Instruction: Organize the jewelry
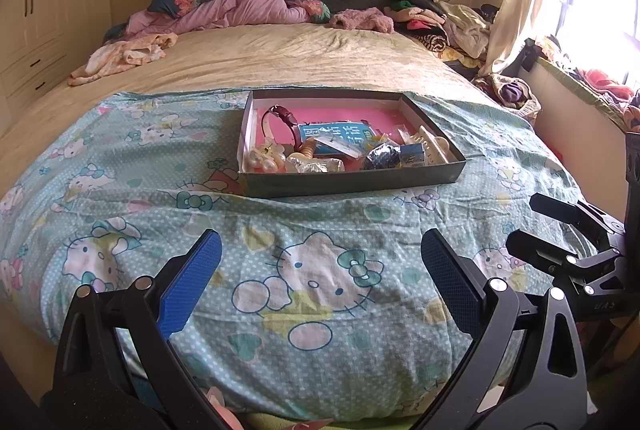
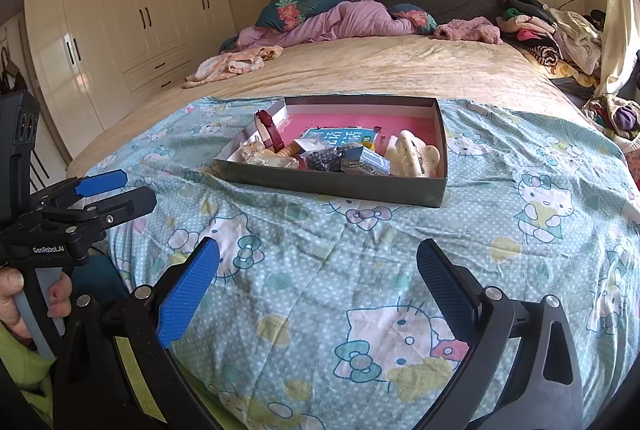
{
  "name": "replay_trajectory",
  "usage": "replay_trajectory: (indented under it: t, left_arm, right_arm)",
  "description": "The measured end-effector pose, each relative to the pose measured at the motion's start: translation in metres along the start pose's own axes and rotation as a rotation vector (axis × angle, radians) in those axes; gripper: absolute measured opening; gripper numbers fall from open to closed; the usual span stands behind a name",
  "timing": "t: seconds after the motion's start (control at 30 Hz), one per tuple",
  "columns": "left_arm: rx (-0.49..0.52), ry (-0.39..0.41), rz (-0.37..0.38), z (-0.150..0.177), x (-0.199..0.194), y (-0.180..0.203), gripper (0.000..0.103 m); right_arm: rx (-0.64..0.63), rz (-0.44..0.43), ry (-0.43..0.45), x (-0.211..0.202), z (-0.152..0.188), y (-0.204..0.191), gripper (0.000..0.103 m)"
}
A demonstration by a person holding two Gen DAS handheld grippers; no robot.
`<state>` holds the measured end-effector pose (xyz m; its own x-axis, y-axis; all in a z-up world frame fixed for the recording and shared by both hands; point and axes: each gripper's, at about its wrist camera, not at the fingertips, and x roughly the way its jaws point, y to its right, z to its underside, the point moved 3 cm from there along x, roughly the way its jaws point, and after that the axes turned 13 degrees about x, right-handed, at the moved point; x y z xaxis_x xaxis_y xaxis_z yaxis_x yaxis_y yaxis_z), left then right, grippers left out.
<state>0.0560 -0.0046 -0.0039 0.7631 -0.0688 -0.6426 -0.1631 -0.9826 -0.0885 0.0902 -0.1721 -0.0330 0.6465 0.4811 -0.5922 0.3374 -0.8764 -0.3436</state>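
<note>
Left gripper [image 1: 320,270]: fingers spread wide, nothing between them, hovering over the near end of the bed; its blue pads [image 1: 192,282] face inward.
Right gripper [image 2: 316,286]: likewise spread wide and holding nothing, hovering above the patterned cloth; in the left wrist view it shows at the right edge [image 1: 560,226] as black fingers with a gap between them.
Left gripper from the right wrist view [image 2: 116,190]: seen at the left edge, side on, its two fingers appear close together from this angle.
Hand [image 2: 24,302]: grips the left gripper's handle, low at the left edge of the right wrist view.
Box [image 1: 352,178]: shallow, dark-walled, open-topped, straight ahead of both grippers and well apart from their fingertips, resting on the cloth.
Box contents: a red strap [image 1: 286,116] arching at the far left, a blue packet [image 1: 340,138] in the middle, a cream hair claw [image 2: 412,154] at the right end, a bag of dark beads [image 2: 320,156] near the front, pale small pieces [image 1: 264,156] at the front left corner; all piled loosely, touching one another.
Box floor [image 1: 384,118]: pink, bare toward the far side.
Cloth [image 1: 312,270]: pale blue with cartoon cats, directly under both grippers and under the box.
Bed [image 1: 280,54]: beige cover beyond the box, with crumpled pink bedding [image 1: 240,10] at the far end.
Wardrobe [image 2: 120,14]: cream doors, far left of the right gripper.
</note>
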Motion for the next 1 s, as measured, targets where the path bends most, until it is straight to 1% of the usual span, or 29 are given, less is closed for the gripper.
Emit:
replay_trajectory:
  t: [0.5, 0.6, 0.7, 0.77, 0.87, 0.93, 1.0]
  left_arm:
    - [0.019, -0.032, -0.007, 0.003, 0.009, 0.001, 0.093]
    - [0.021, -0.052, -0.008, 0.005, 0.013, -0.001, 0.093]
    - [-0.003, -0.074, -0.009, 0.007, 0.021, -0.010, 0.093]
    - [-0.022, -0.086, -0.025, 0.008, 0.026, -0.021, 0.093]
    - [-0.073, -0.112, -0.072, 0.009, 0.037, -0.053, 0.093]
    - [-0.125, -0.145, -0.134, 0.012, 0.050, -0.086, 0.093]
    - [-0.186, -0.195, -0.195, 0.018, 0.068, -0.128, 0.093]
  right_arm:
    - [0.007, 0.011, -0.008, 0.003, 0.001, 0.004, 0.098]
    - [0.020, 0.028, -0.007, 0.004, -0.001, 0.012, 0.098]
    - [0.048, 0.064, -0.003, 0.007, -0.003, 0.030, 0.098]
    - [0.067, 0.109, 0.001, 0.011, -0.006, 0.047, 0.098]
    - [0.140, 0.177, 0.006, 0.017, -0.014, 0.085, 0.098]
    - [0.193, 0.239, 0.013, 0.021, -0.023, 0.118, 0.098]
    - [0.241, 0.306, 0.008, 0.026, -0.033, 0.155, 0.098]
